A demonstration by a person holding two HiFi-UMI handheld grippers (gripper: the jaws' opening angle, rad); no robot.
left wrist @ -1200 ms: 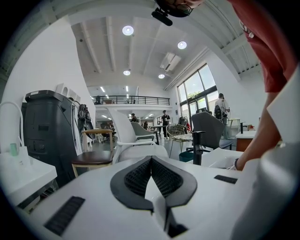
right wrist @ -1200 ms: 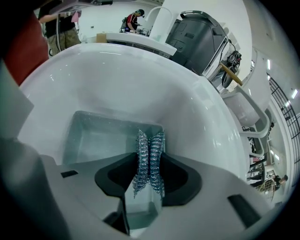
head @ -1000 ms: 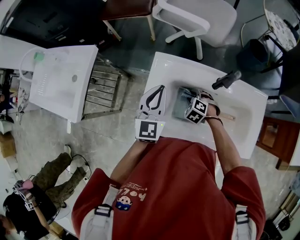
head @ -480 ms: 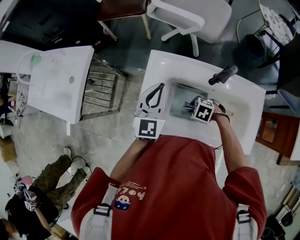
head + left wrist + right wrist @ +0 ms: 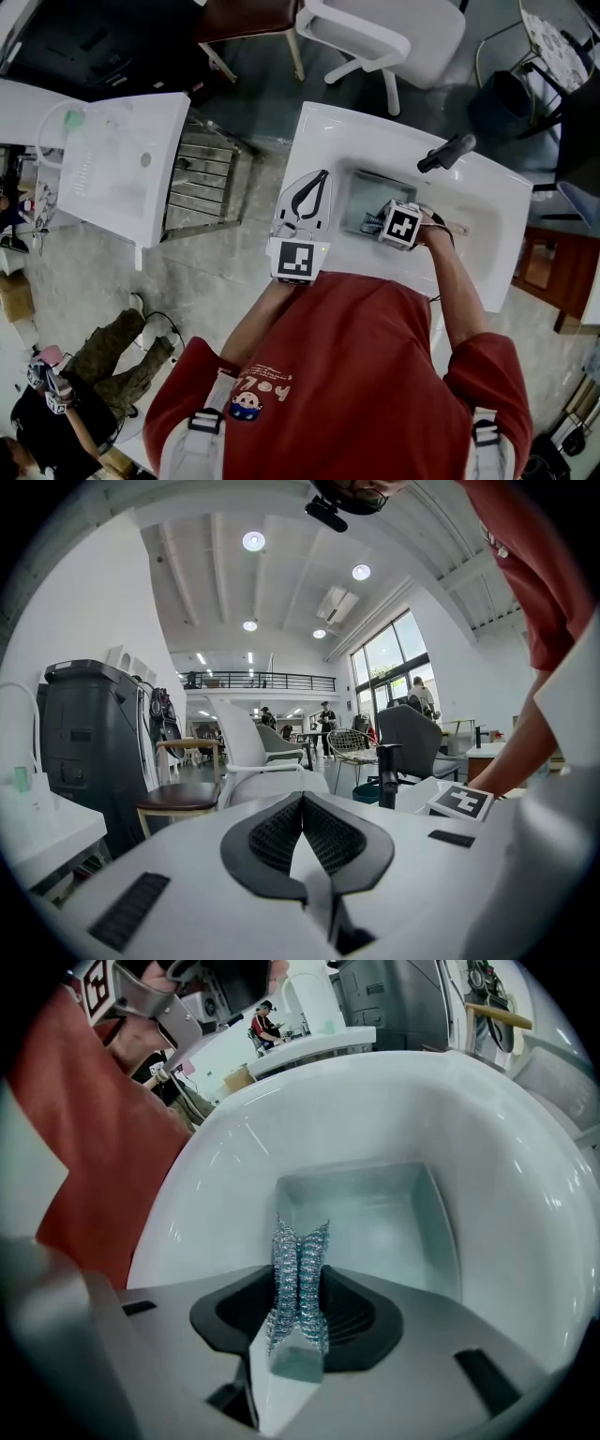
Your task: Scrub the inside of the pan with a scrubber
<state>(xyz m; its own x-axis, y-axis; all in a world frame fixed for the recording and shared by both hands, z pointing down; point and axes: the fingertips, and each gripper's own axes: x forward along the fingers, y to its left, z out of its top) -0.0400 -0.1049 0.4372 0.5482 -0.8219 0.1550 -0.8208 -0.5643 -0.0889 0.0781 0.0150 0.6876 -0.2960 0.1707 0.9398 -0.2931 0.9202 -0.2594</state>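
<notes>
**Q:** Which gripper is holding the scrubber?

**A:** The right gripper [image 5: 299, 1241] is clamping the scrubber [image 5: 298, 1283] upright between its jaws. The left gripper [image 5: 302, 808] is lying closed and empty over the sink's [image 5: 487, 202] left rim.

**Q:** Where is the pan lying?

**A:** The pan [image 5: 375, 1218] is sitting in the sink, straight ahead of and below the right jaws, its inside facing them. The right hand is nearer.

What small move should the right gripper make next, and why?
Probably lower the right gripper a little and rub. Its fingers clamp the steel scrubber, whose tip points at one side of the pan in the sink, and contact with the pan floor is not evident.
</notes>
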